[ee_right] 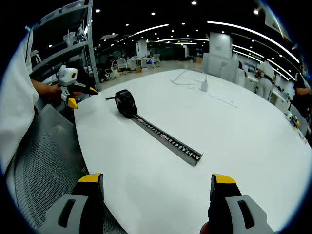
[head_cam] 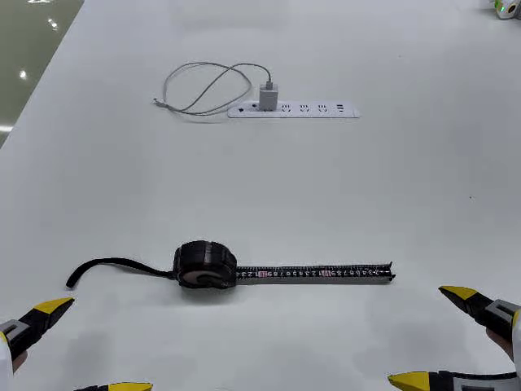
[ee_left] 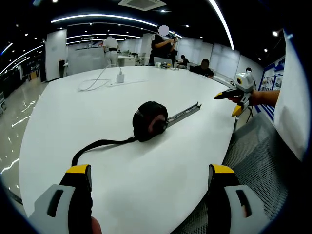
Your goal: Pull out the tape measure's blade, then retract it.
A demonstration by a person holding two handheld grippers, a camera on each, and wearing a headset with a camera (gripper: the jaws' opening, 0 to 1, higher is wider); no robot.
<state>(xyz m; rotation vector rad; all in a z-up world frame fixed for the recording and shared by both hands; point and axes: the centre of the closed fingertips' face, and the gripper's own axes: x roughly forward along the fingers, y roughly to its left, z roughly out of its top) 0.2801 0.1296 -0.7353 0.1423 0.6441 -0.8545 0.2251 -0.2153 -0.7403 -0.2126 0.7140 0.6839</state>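
left claw [ee_left: 150, 170] and right claw [ee_right: 157, 179] both spread wide apart.

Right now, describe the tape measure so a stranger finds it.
On the large white table, look near the front edge, nearer than the white power strip. The round black tape measure lies there, marked blade pulled out one side, black strap trailing the other.

No word, brand or number can be read. The tape measure's blade [head_cam: 313, 272] lies on the table [head_cam: 326, 187], ahead of and between the left tongs [head_cam: 94, 346] and the right tongs [head_cam: 431, 336]. It bears a printed scale of dark ticks and figures with reddish marks, all too small to read. The case [head_cam: 204, 265] shows no legible label.
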